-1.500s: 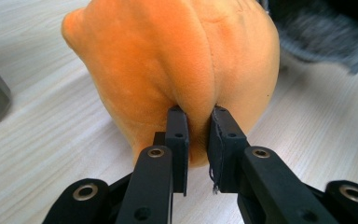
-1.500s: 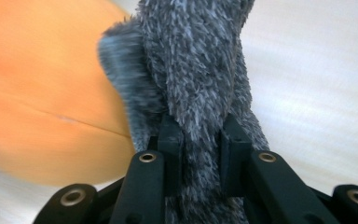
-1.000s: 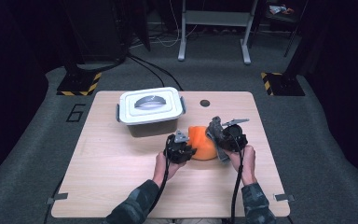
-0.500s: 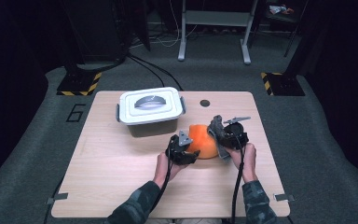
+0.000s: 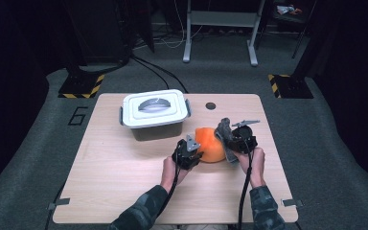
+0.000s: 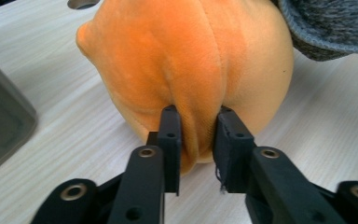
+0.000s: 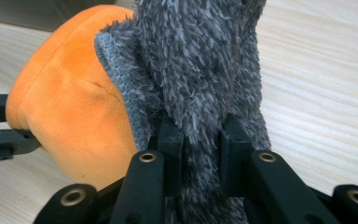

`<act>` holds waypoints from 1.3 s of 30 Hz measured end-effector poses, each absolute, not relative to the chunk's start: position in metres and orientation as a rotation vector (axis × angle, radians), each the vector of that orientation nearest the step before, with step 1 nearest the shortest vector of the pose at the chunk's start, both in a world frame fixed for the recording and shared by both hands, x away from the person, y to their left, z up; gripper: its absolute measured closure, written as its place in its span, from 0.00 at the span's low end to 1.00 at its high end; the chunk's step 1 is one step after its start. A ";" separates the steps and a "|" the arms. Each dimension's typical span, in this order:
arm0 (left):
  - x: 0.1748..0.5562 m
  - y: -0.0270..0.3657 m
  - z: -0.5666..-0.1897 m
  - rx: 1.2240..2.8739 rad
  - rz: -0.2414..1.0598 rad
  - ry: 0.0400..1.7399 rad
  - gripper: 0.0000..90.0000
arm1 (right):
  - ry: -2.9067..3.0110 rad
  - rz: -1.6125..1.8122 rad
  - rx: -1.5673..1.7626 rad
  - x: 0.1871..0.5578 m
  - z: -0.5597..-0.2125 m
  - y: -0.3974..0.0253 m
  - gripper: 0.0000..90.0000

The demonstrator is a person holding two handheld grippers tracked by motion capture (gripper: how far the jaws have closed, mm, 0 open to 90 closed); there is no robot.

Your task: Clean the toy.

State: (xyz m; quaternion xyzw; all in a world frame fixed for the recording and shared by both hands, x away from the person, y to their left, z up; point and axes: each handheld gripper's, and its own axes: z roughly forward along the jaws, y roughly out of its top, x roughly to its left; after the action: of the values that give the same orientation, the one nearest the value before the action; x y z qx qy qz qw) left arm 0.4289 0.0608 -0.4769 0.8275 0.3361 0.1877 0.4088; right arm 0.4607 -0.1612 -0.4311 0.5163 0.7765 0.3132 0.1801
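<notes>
Pinching a fold of the orange plush toy, the left gripper had its fingers nearly closed on the soft fabric at the toy's near side. Right gripper was clamped on the grey fuzzy cloth, fingers narrow with the pile bunched between them. In the high view the plush sat on the desk right of centre, between the two grippers, with the cloth draped against its right side, touching it. Left gripper sat just left of the plush, right gripper just right of it. White-lidded storage bin stood closed behind and to the left, apart from the plush. Judged progress: both grasps secured, so the pick-up part looked done. Left to do seemed the separating or moving of cloth and plush; whether they were bound for the bin could not be told, and its lid was still on
</notes>
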 end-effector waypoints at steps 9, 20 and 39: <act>0.427 0.064 -0.465 2.035 0.380 0.826 0.88 | 2.168 0.953 1.405 0.448 -0.404 -0.159 0.83; 0.423 0.061 -0.458 2.046 0.323 0.826 0.87 | 2.250 0.889 1.326 0.454 -0.410 -0.128 0.83; 0.427 0.067 -0.465 2.041 0.325 0.875 0.84 | 2.197 0.846 1.441 0.458 -0.430 -0.156 0.83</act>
State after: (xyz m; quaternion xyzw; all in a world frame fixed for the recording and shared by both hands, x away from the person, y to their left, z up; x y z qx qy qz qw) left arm 0.4271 0.0666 -0.4646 0.8194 0.3513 0.1306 0.4338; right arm 0.4577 -0.1563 -0.4304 0.5126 0.7815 0.3010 0.1894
